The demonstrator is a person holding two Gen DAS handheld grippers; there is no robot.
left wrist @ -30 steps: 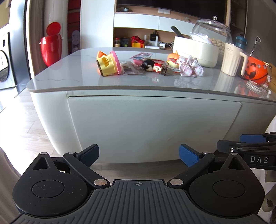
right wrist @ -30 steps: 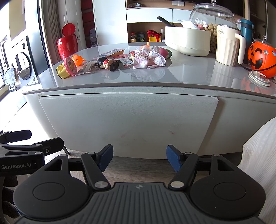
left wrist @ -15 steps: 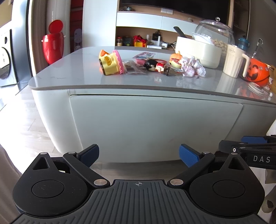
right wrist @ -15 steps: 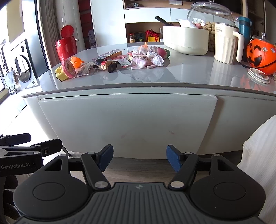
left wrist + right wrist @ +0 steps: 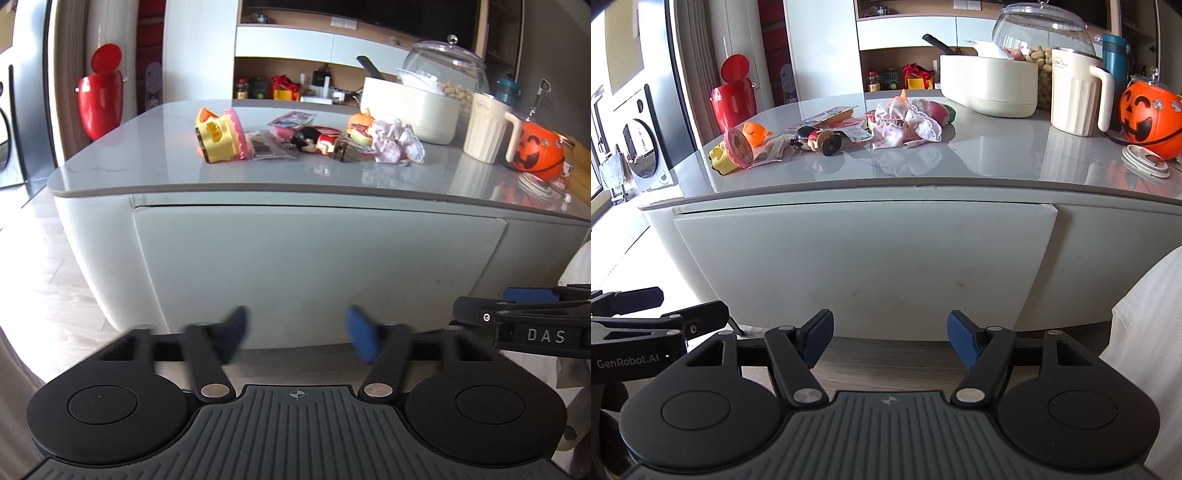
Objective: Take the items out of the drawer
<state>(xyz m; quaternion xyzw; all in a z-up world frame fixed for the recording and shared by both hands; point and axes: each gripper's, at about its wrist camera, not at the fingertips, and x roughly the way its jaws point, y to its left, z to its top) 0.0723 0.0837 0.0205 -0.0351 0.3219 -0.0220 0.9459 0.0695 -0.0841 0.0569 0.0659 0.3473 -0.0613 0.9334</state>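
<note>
Drawer front [image 5: 864, 266] is standing shut under the bench [image 5: 997, 162], straight ahead of both released, empty tools, its long axis running across them, and the right tool [image 5: 890, 338] is sitting more squarely before it than the left tool [image 5: 295, 332].

Both wrist views look from low down, side by side, at one drawer front [image 5: 317, 273].

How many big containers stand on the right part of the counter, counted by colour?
Cream: 2, tub and jug
Orange: 1, pumpkin bucket
Clear: 1, glass jar
Teal: 1, bottle
Total: 5
</note>
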